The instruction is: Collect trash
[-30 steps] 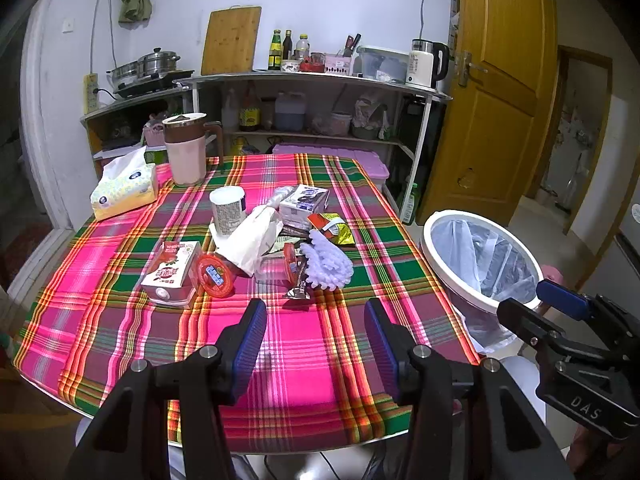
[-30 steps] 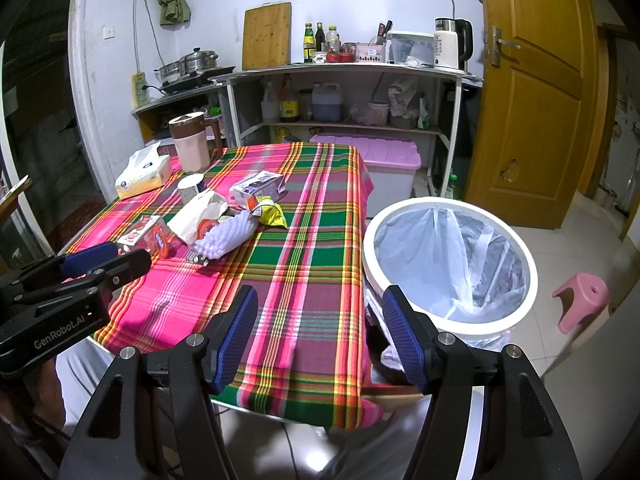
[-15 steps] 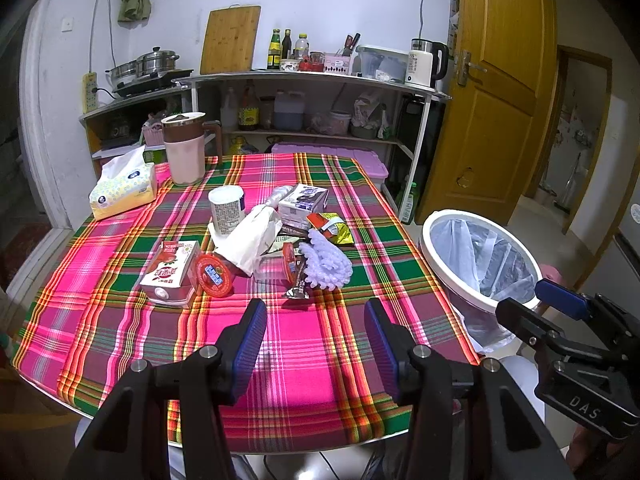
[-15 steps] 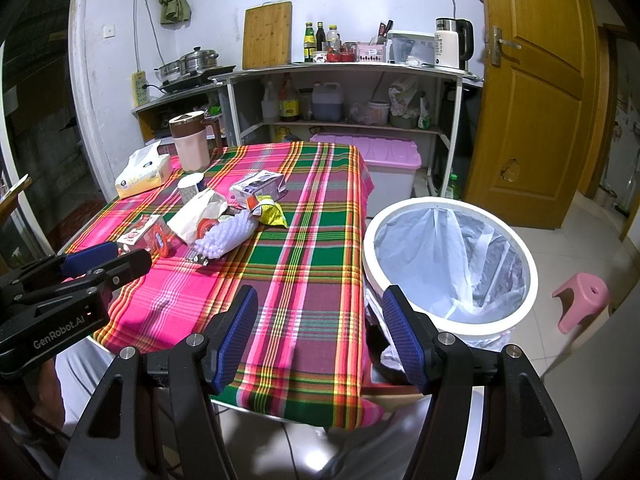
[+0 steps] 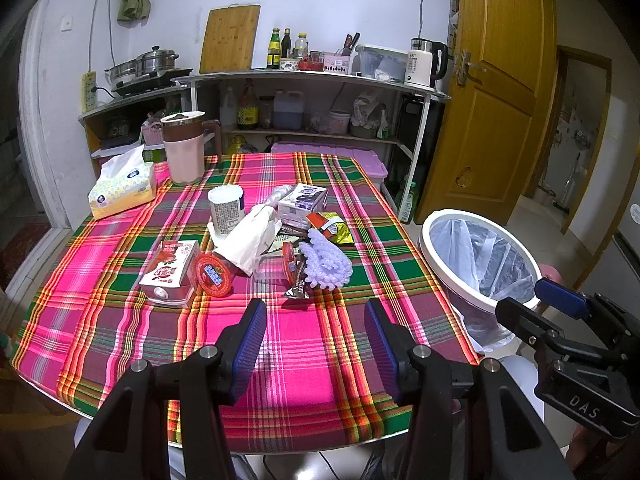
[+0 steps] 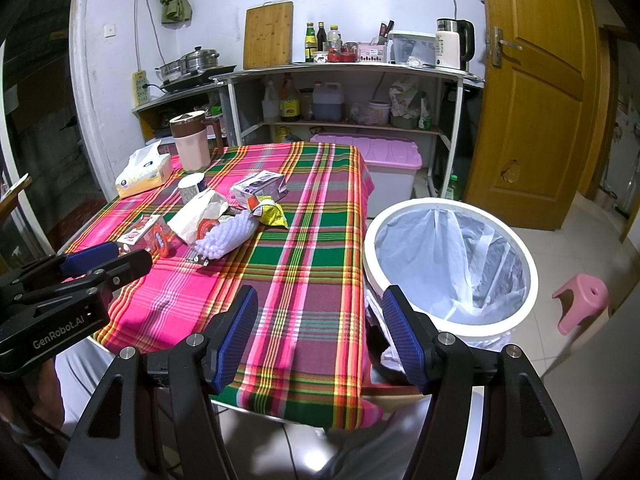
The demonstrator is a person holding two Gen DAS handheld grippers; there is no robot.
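Kitchen shelving is running along the white back wall, carrying a wooden cutting board (image 5: 230, 38), bottles and an electric kettle (image 5: 424, 60), with a wooden door (image 5: 500, 92) standing to the right. Filling the foreground, a worktop (image 5: 312, 344) is wearing a pink, green and yellow plaid cloth.

Trash is lying in 1 loose cluster near the middle of the worktop: a red-and-white carton (image 5: 170, 272) on its side, a round red lid (image 5: 214, 274) touching it, a crumpled white paper bag (image 5: 250, 238), a white cup (image 5: 226, 208) standing upright behind the bag, a small purple-and-white box (image 5: 302, 202), a yellow-and-red snack wrapper (image 5: 332, 228) and a lavender foam net (image 5: 326, 262). Toward the far left corner, a tissue box (image 5: 122, 190) and a pink jug (image 5: 184, 152) with a brown lid are sitting apart from the cluster.

On the floor just beside the worktop's right edge, a white round bin (image 6: 450, 268) lined with a clear bag is standing open-mouthed. A pink stool (image 6: 582, 296) is sitting farther right.

The left gripper (image 5: 316, 344) is hovering over bare cloth short of the cluster, its blue-padded fingers (image 5: 248, 340) spread wide and grasping nothing. The right gripper (image 6: 320, 336) is hanging over the worktop's near right corner next to the bin, its fingers (image 6: 402, 336) likewise released and empty.
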